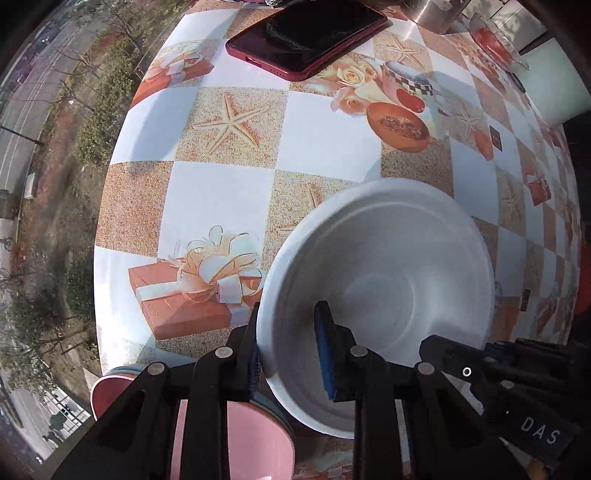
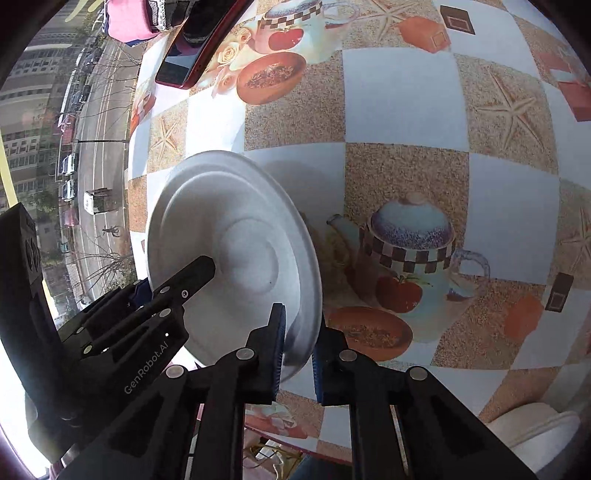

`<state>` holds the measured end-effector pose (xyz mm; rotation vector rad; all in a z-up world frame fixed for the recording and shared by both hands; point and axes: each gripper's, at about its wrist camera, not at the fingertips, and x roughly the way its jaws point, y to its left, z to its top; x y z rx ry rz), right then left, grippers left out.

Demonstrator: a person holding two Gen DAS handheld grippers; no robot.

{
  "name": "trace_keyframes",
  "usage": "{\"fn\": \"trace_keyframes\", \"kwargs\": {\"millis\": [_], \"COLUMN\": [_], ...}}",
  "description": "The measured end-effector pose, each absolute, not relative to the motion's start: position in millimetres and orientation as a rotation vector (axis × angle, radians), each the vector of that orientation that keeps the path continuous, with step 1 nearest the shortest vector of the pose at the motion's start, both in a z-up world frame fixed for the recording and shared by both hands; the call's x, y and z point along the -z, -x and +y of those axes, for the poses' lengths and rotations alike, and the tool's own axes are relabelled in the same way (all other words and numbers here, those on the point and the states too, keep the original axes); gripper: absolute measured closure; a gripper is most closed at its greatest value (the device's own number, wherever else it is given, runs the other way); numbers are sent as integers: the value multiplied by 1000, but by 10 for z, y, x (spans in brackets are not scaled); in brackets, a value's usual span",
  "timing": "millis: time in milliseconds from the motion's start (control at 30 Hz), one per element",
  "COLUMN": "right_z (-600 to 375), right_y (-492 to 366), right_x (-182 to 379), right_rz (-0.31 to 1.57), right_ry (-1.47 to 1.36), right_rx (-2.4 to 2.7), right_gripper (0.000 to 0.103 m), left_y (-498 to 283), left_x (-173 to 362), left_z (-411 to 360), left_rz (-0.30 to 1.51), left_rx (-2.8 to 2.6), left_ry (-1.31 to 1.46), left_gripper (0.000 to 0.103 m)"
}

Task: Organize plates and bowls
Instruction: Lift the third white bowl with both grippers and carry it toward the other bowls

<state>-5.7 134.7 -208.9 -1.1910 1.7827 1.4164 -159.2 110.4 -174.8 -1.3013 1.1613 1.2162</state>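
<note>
- My left claw (image 1: 290, 354) pinches the rim of the white bowl (image 1: 388, 295): one blue pad (image 1: 325, 350) sits inside the bowl, the other finger is outside against the wall.
- My right claw (image 2: 297, 350) also pinches this white bowl (image 2: 236, 251), at another part of the rim, with one pad on each side of the edge.
- In the left wrist view the right claw (image 1: 491, 369) shows at the bowl's right side. In the right wrist view the left claw (image 2: 147, 295) shows at the far side of the bowl, its finger lying across the inside.
- The bowl is tilted strongly in the right wrist view, its opening turned to the left, and it is above the table (image 2: 406, 110). I cannot tell if its lower edge touches the cloth.
- The table (image 1: 221, 192) has a checkered cloth with starfish, gift boxes and teapots printed on it.
- Just under my left claw, at the near table edge, there are pink bowls (image 1: 236, 439), one in the other, it seems.
- A dark red phone (image 1: 306, 33) lies flat at the far side of the table, well apart from the white bowl.
- Near the far right corner stand a metal pot (image 1: 432, 13) and a clear dish with something red (image 1: 493, 42) inside.
</note>
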Motion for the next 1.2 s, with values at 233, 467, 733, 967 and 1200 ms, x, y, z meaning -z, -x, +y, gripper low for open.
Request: {"fn": "trace_keyframes", "kwargs": {"millis": [233, 467, 733, 967, 1200], "right_z": [1301, 1259, 1026, 667, 245], "right_y": [-110, -5, -158, -625, -1380], "right_x": [2125, 1865, 1484, 1317, 1144], "right_rz": [1795, 1761, 1674, 1656, 1667], "right_ry": [1211, 1159, 1085, 943, 820], "right_rx": [-1323, -1333, -1353, -1272, -1136], "right_gripper": [88, 88, 88, 88, 88], "left_y": [1315, 1155, 800, 226, -479], "left_x": [1663, 1282, 748, 622, 626], "left_z": [819, 656, 328, 136, 0], "left_rz": [1227, 1223, 1185, 1214, 1254], "left_rx": [-1147, -1131, -1093, -954, -797], "left_ry": [1248, 1149, 1037, 881, 751], "left_gripper": [75, 75, 75, 75, 75]}}
